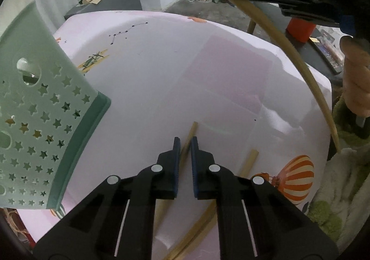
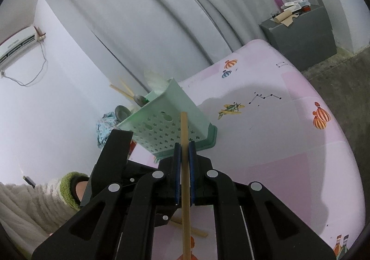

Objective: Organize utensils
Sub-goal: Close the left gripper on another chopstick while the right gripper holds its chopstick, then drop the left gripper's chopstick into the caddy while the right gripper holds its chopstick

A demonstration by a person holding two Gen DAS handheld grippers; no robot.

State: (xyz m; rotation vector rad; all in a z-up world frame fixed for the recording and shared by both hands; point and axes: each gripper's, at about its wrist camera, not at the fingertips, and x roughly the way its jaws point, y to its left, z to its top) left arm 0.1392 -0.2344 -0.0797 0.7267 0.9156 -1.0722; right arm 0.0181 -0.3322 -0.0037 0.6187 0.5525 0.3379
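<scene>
Bamboo chopstick (image 2: 184, 135) gripped in right gripper (image 2: 184, 151) jaws, mint caddy (image 2: 166, 121) just ahead, partly filled; left gripper (image 1: 185, 146) jaws closed on second chopstick (image 1: 190, 135); two more (image 1: 248, 163) beside, unsorted.

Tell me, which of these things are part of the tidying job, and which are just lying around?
Part of the job:
- green star-holed basket
- chopstick held in the right tongs
- chopstick between the left tongs
- loose chopsticks on the pink tablecloth

Just lying about:
- grey cabinet with clutter on top
- air conditioner
- red box
</scene>
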